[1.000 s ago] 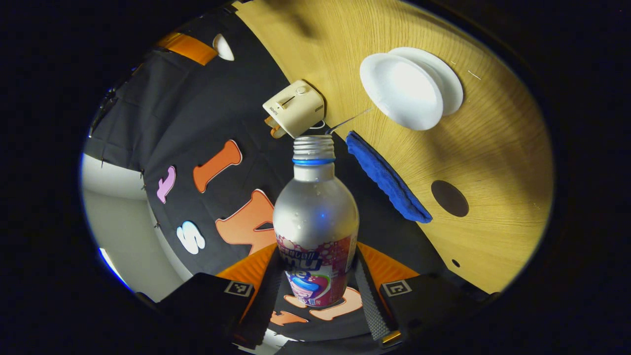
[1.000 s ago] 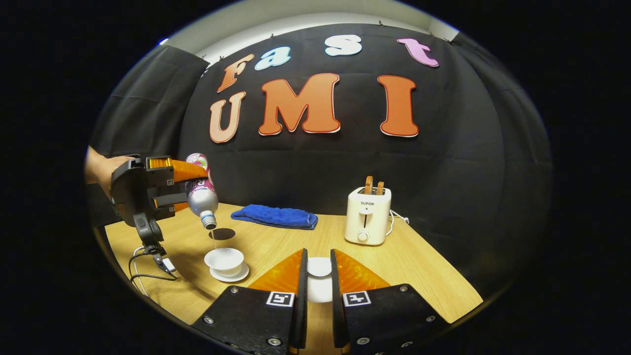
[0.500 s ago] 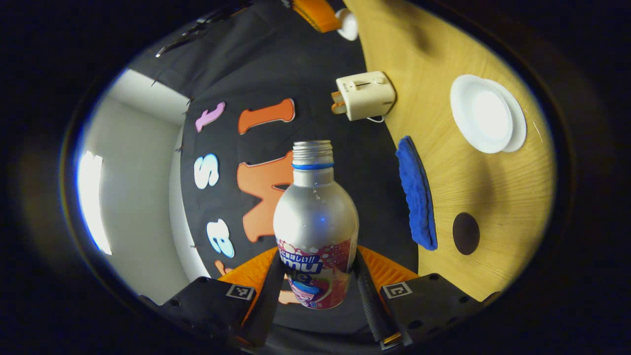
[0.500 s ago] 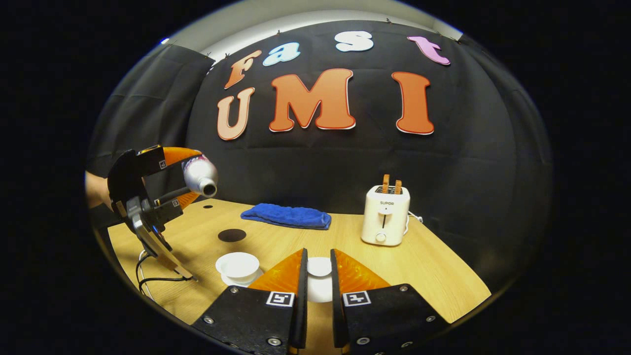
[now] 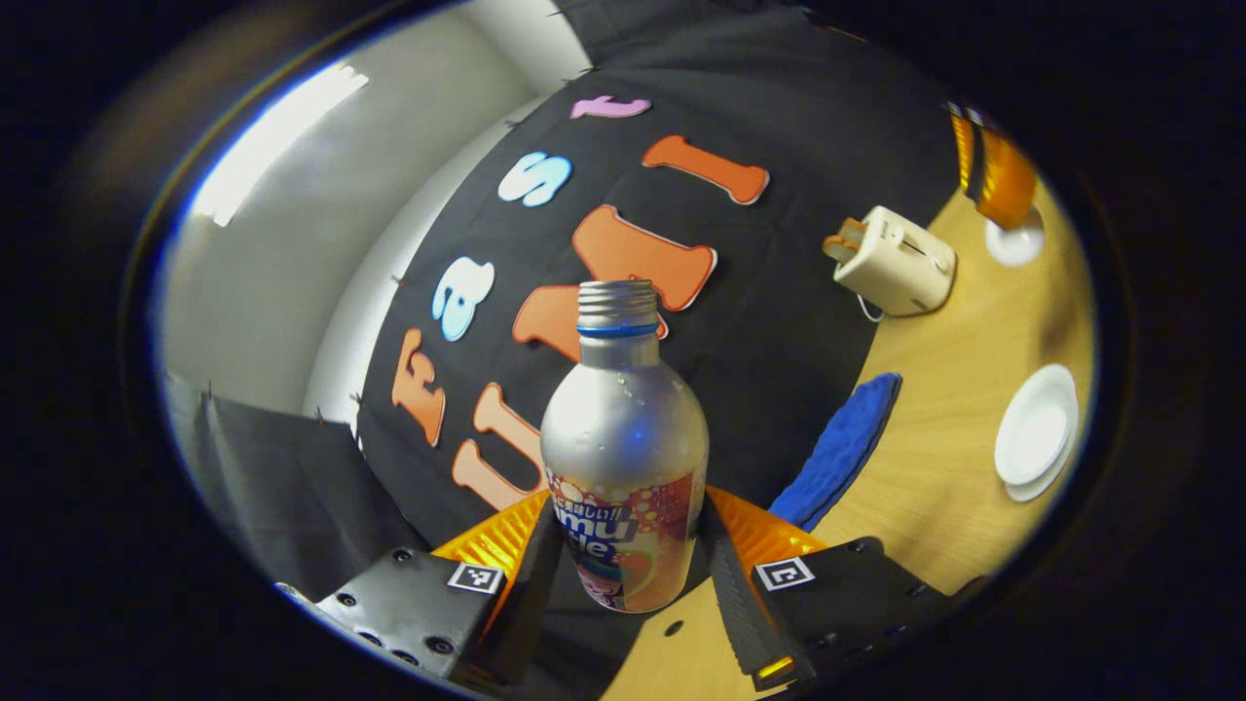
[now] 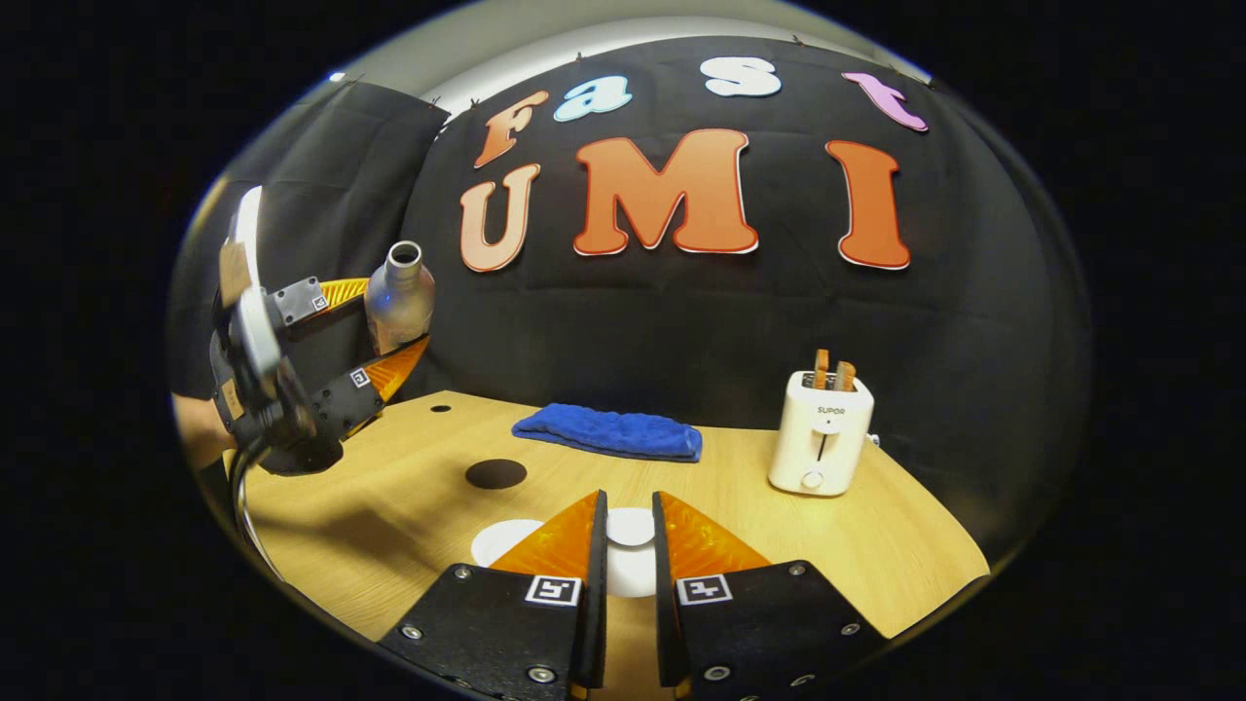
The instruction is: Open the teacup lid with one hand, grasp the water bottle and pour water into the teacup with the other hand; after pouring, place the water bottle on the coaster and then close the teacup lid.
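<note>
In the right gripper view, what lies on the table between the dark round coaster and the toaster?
The folded blue towel lies between the coaster and the toaster, toward the back wall, as the right gripper view shows.

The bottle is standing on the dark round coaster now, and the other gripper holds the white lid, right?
Not quite. In the right gripper view the bottle is held in the air by the left gripper, and the coaster is bare. The right gripper does hold the white lid.

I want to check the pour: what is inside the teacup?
In the left gripper view the teacup stands open, its inside plain white; water cannot be told. In the right gripper view the right gripper holding the lid covers most of it.
</note>
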Motion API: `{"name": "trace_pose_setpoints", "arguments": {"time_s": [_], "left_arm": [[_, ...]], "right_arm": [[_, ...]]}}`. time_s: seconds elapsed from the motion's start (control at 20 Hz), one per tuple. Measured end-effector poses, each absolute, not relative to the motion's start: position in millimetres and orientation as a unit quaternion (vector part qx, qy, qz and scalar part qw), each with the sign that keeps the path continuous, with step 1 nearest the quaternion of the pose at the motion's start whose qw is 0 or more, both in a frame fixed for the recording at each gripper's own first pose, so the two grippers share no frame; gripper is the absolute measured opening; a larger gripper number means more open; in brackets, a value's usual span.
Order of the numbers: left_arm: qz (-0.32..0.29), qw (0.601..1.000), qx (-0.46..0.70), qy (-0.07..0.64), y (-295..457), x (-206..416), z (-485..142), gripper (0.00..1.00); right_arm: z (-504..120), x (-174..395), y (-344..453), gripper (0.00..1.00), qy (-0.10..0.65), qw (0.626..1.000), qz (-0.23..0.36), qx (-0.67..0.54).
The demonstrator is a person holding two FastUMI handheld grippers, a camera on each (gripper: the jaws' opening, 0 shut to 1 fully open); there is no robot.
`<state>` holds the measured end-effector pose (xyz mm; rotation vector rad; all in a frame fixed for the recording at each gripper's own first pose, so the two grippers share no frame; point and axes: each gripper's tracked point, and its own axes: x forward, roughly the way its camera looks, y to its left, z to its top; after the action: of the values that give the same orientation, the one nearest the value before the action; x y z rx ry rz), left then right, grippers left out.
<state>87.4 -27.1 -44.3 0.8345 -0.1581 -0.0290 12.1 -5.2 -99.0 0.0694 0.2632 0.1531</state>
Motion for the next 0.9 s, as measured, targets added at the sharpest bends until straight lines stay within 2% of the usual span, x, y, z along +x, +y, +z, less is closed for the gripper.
{"name": "trace_pose_setpoints", "arguments": {"time_s": [0.05, 0.1, 0.15, 0.2, 0.25, 0.3, 0.4, 0.45, 0.65, 0.9], "left_arm": [[-0.010, 0.923, 0.377, -0.072, -24, 89, -46, 0.74], [-0.004, 0.935, 0.346, -0.070, -21, 90, -47, 0.79], [-0.002, 0.948, 0.312, -0.066, -17, 92, -49, 0.79], [0.001, 0.959, 0.276, -0.062, -14, 96, -50, 0.74], [0.004, 0.970, 0.238, -0.056, -11, 102, -51, 0.79], [0.006, 0.979, 0.199, -0.046, -8, 107, -54, 0.74], [0.004, 0.992, 0.125, -0.022, -1, 125, -65, 0.83], [0.002, 0.995, 0.094, -0.009, 1, 135, -71, 0.79], [-0.005, 0.999, 0.012, 0.038, 7, 155, -105, 0.78], [-0.028, 0.994, -0.022, 0.100, 1, 184, -155, 0.79]], "right_arm": [[-99, 14, 0, 0.22, 0.131, 0.988, 0.080, 0.034], [-98, 16, 6, 0.22, 0.132, 0.987, 0.085, 0.033], [-98, 19, 11, 0.22, 0.132, 0.987, 0.089, 0.031], [-98, 22, 16, 0.22, 0.133, 0.986, 0.092, 0.029], [-98, 23, 21, 0.22, 0.133, 0.986, 0.096, 0.027], [-97, 26, 25, 0.22, 0.133, 0.986, 0.098, 0.026], [-97, 30, 30, 0.22, 0.133, 0.986, 0.099, 0.021], [-97, 32, 31, 0.22, 0.135, 0.986, 0.099, 0.018], [-97, 42, 35, 0.22, 0.136, 0.986, 0.097, 0.016], [-111, 49, 35, 0.22, 0.151, 0.984, 0.092, 0.015]]}}
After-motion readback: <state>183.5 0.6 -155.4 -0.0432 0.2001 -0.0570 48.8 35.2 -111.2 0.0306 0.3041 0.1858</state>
